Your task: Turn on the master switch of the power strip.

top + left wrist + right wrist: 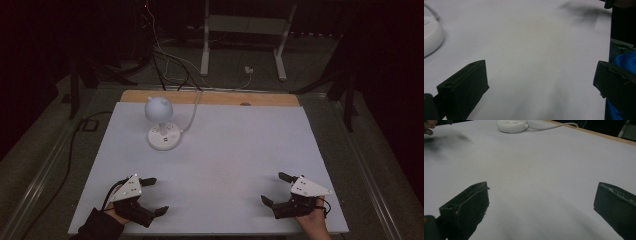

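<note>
Left tongs [152, 196], held in a dark-sleeved hand [114, 214] near the front left corner of the table [240, 145]: jaws wide apart, nothing between them, pointing toward the table's middle. In the left gripper view the two black jaws rise at either side of the bottom edge with bare white table surface between them.

Lamp [161, 122] — a small white desk lamp with a round base and a bulbous head, standing upright well ahead of the left tongs, toward the far side of the table and slightly to their right in the high view. A white cord [192, 115] runs from the base away over the table's far wooden edge. In the left gripper view the rim of the base [431, 35] lies at the far left, well apart from the jaws.

Right tongs [274, 189], held in a bare hand [312, 222] near the front right corner: jaws likewise wide apart and empty, pointing left toward the table's middle — facing the left tongs, well apart from them. In the right gripper view the lamp base [511, 125] and cord [554, 125] sit far ahead and to the left of the jaws.
</note>
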The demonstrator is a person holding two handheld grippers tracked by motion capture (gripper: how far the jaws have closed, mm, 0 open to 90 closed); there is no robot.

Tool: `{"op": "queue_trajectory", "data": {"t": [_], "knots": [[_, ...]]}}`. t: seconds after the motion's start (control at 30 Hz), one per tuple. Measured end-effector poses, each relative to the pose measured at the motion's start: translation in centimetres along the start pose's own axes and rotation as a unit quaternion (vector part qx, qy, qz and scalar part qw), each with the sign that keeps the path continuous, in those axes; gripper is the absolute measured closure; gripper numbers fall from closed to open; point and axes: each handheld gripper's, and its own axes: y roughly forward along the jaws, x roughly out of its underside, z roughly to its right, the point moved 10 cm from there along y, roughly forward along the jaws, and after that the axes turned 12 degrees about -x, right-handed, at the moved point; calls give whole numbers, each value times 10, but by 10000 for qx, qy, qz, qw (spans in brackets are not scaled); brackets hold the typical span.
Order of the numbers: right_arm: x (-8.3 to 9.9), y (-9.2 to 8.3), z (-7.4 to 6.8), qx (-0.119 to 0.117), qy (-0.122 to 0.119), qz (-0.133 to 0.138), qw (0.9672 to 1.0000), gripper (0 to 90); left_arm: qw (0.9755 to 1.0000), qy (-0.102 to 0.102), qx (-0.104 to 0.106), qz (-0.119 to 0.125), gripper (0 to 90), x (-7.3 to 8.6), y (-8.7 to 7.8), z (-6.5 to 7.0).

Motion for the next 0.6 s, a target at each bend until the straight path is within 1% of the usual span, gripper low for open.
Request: {"op": "queue_trajectory", "data": {"t": [0.2,0.23,0.33,0.47,0.5,0.6], "knots": [[-1,0,1,85,-98,6,9999,0,9999,86,47,-55,1,2,0,1],[-1,0,0,81,-113,15,9999,0,9999,94,105,-84,1,3,0,2],[-2,1,-3,40,-105,21,9999,0,9997,137,116,-141,1,4,0,3],[-3,1,-5,9,-106,46,9999,0,9994,198,190,-217,1,5,1,5],[-4,1,-6,-12,-56,66,10000,0,9991,235,233,-258,1,6,1,7],[-5,1,-7,-30,-43,92,9999,0,9990,252,268,-273,1,5,1,9]]}}
